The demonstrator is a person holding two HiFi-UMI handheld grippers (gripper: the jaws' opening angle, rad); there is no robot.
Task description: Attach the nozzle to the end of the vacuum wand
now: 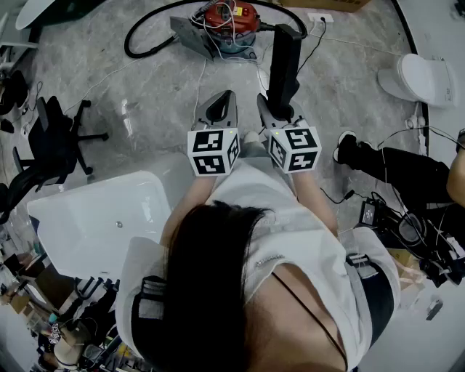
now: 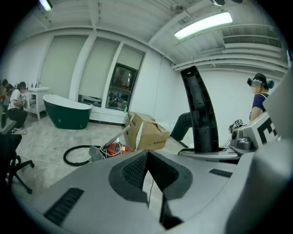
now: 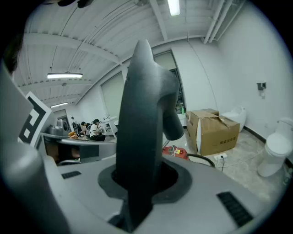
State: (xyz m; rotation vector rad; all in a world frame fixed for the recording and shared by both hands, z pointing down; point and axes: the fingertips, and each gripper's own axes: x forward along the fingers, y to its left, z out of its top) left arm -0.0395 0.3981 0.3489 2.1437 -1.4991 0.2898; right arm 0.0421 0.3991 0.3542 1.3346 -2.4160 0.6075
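Your dark hair [image 1: 211, 269] fills the bottom of the head view, closest of all. Just past it, you hold both grippers side by side, pointing forward and a little down at the floor [image 1: 349, 94]. Your left gripper [image 1: 220, 104] has its jaws squeezed together with nothing in them. Your right gripper [image 1: 278, 109] is closed on the nozzle [image 1: 283, 58]. The nozzle is black, long and flat. It stands up out of the jaws, with a round tube sticking out of one side. Farther off on the floor sits the red vacuum [image 1: 231, 16] with its black hose [image 1: 142, 33].
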